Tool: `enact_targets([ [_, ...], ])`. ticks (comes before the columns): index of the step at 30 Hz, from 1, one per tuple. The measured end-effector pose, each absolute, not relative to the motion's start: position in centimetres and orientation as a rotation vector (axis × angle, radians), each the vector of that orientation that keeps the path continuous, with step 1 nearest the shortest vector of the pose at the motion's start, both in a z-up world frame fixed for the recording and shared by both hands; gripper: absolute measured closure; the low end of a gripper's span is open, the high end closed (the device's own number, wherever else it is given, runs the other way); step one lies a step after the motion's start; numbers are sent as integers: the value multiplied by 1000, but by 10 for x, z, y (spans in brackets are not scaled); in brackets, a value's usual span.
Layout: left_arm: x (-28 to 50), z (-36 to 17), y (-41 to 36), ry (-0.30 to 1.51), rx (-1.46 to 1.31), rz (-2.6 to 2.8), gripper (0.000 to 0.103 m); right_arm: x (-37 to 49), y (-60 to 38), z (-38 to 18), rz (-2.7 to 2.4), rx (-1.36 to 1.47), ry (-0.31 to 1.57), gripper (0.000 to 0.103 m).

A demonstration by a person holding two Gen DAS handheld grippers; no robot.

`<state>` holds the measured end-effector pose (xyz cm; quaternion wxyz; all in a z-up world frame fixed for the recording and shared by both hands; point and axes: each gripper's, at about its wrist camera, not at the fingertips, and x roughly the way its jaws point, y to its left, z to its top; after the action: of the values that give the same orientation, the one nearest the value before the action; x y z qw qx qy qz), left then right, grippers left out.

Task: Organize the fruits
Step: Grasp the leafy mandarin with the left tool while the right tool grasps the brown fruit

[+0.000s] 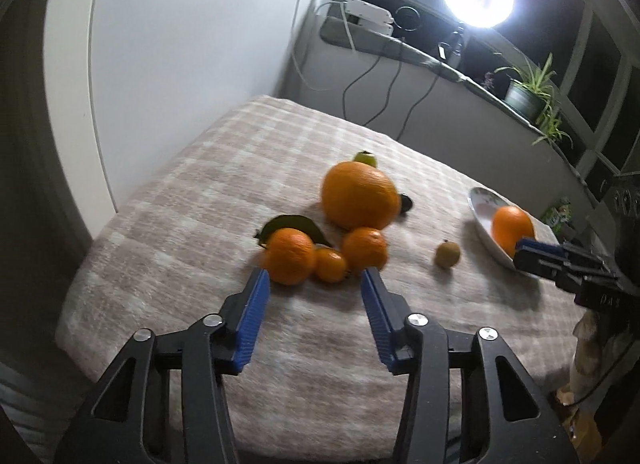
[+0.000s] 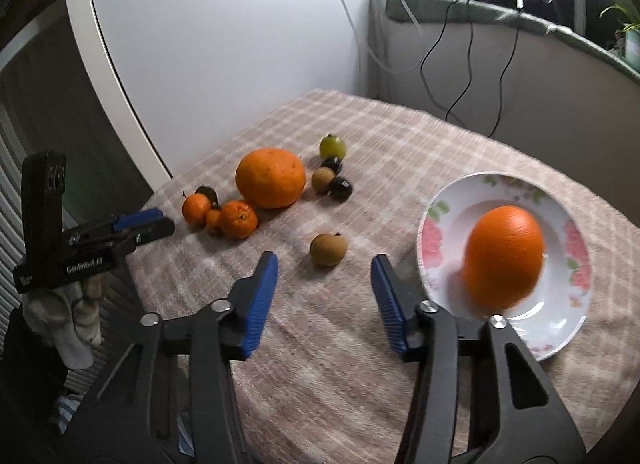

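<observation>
Orange fruit (image 2: 503,257) on white pink-flowered plate (image 2: 576,248); beige-and-white checked cloth (image 2: 400,152); blue gripper pads (image 2: 262,300).

Left gripper (image 1: 314,276) and right gripper (image 2: 324,260), both empty, blue-padded fingers (image 1: 252,320) spread wide apart.

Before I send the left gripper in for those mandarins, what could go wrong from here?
1. The mandarin with a leaf, the tiny one and a third touch; closing the left gripper on one may push the others.
2. The big orange sits right behind them and could roll if bumped.
3. The orange in the plate looks blurred, perhaps not settled in the plate.
</observation>
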<state>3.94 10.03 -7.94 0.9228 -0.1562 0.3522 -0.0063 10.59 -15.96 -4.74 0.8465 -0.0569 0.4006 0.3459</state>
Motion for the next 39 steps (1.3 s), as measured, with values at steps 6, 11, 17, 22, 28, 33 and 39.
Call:
enact_targets([
  [6, 48, -86, 110, 729, -333, 4, 62, 113, -144, -59, 727, -147, 864, 64],
  [11, 53, -89, 113, 734, -336, 7, 62, 120, -137, -67, 723, -152, 884, 65],
  [17, 59, -93, 114, 747, -348, -2, 62, 127, -131, -77, 713, -153, 908, 65],
  [22, 65, -97, 117, 757, -371, -10, 62, 137, -123, -83, 681, -166, 930, 65],
  [28, 70, -102, 119, 768, -391, -18, 62, 148, -115, -94, 655, -181, 964, 65],
  [33, 74, -106, 122, 779, -418, -15, 62, 152, -113, -99, 656, -178, 981, 65],
  [39, 76, -104, 119, 776, -407, -18, 66, 153, -112, -99, 657, -181, 985, 70],
])
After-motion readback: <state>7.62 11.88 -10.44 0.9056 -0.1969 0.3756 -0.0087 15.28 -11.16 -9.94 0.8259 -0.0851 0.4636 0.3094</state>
